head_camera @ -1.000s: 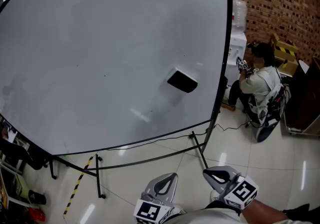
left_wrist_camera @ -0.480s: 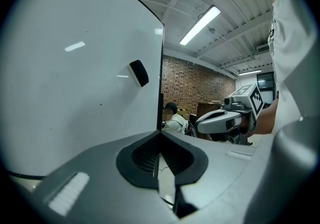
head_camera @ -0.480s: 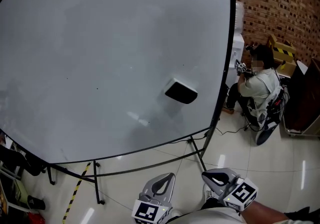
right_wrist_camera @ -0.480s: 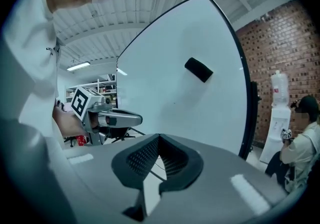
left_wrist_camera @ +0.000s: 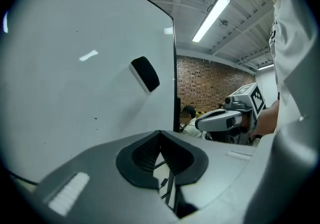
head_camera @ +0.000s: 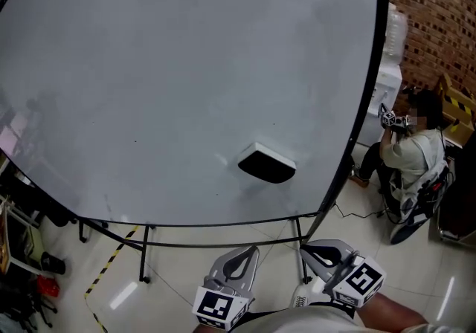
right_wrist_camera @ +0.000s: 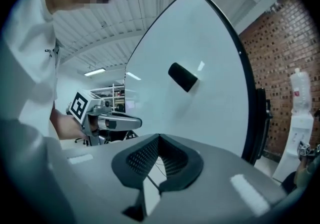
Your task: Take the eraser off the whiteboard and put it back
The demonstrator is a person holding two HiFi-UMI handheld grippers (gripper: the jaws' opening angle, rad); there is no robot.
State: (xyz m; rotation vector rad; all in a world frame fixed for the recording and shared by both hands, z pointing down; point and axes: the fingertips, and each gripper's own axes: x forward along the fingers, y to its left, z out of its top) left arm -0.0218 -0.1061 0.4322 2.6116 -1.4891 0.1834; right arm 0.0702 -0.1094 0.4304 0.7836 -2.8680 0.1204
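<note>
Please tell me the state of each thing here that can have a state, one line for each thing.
Eraser: stuck on the whiteboard, not held.
Whiteboard: upright on its stand, no writing, only a few specks.
Left gripper: shut, empty, away from the eraser.
Right gripper: shut, empty, away from the eraser.
Person: sitting low by the brick wall.

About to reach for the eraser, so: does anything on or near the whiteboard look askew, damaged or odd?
Nothing serious. The eraser clings to the whiteboard at a slant, not square to the board's edges, and a few small dark specks dot the surface. No damage shows.
</note>
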